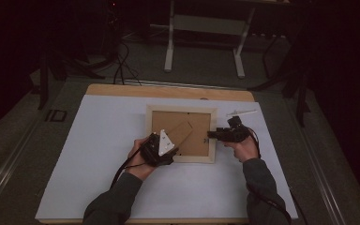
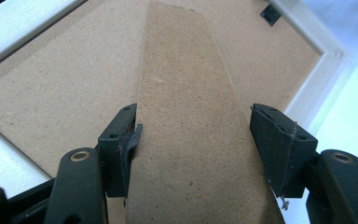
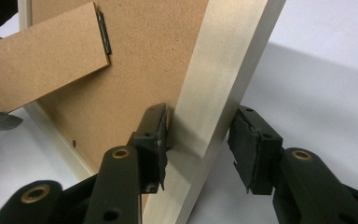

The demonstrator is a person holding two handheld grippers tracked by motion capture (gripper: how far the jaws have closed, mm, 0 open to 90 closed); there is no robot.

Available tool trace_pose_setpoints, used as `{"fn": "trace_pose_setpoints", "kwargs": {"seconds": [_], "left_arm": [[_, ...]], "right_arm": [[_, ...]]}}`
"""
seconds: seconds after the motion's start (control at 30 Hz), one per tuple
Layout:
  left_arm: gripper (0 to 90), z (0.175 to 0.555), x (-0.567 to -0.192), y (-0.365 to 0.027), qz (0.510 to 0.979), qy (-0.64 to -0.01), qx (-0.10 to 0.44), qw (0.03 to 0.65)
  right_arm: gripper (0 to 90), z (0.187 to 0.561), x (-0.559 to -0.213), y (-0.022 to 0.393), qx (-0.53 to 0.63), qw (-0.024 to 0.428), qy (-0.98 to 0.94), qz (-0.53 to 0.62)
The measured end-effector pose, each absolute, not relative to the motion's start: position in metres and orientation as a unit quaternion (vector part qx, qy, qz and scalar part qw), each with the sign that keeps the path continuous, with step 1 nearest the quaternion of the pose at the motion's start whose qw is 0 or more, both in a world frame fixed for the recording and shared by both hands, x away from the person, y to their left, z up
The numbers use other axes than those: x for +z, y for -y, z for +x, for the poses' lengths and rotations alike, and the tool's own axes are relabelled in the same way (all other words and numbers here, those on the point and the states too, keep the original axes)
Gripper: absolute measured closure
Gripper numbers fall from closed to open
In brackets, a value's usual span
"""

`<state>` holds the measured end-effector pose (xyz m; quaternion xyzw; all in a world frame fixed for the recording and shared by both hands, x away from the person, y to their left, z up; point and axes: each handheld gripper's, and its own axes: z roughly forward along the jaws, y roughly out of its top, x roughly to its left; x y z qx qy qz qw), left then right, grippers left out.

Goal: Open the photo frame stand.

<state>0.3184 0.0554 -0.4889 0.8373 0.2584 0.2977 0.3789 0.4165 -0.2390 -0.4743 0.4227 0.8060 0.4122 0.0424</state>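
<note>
From the high view, a picture frame (image 1: 181, 133) lies face down on a white sheet (image 1: 98, 154) covering a wooden table (image 1: 122, 90), roughly in the middle. The room around is dark, with grey carpet, cables and the legs of a white desk (image 1: 169, 44) at the back. A small white stick (image 1: 242, 113) lies just past the frame's far right corner. The left gripper (image 1: 168, 146) sits at the frame's near left corner, the right gripper (image 1: 212, 135) at its right edge.

Left gripper view: the cardboard stand (image 2: 191, 126) runs between the jaws; the left pad touches its edge, the right one stands clear, so not clamped.

Right gripper view: the jaws straddle the frame's pale rail (image 3: 214, 107), one pad touching, the other off it, so loose.
</note>
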Motion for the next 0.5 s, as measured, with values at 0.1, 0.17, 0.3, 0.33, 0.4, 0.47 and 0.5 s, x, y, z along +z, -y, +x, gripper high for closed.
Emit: {"fn": "trace_pose_setpoints", "kwargs": {"seconds": [0.1,0.17,0.3,0.33,0.4,0.47,0.5], "left_arm": [[37.9,0.32,-0.488,-0.057,0.837,-0.264,0.285,0.385],[38.0,0.322,-0.488,-0.059,0.835,-0.269,0.273,0.394],[36.1,0.328,-0.486,-0.065,0.829,-0.292,0.231,0.418],[35.3,0.33,-0.485,-0.067,0.828,-0.297,0.222,0.421],[35.1,0.333,-0.485,-0.07,0.824,-0.308,0.205,0.43],[34.6,0.335,-0.484,-0.073,0.824,-0.315,0.193,0.43],[34.6,0.336,-0.484,-0.074,0.823,-0.32,0.191,0.429]], "right_arm": [[57.5,0.416,-0.475,0.239,0.413,0.043,-0.804,0.424],[57.6,0.416,-0.475,0.239,0.415,0.042,-0.803,0.425],[57.7,0.415,-0.476,0.239,0.418,0.043,-0.801,0.428],[57.7,0.415,-0.476,0.239,0.418,0.044,-0.8,0.428],[57.7,0.414,-0.475,0.239,0.418,0.045,-0.801,0.427],[57.7,0.414,-0.475,0.239,0.417,0.046,-0.801,0.427],[57.7,0.414,-0.475,0.239,0.417,0.046,-0.801,0.427]]}}
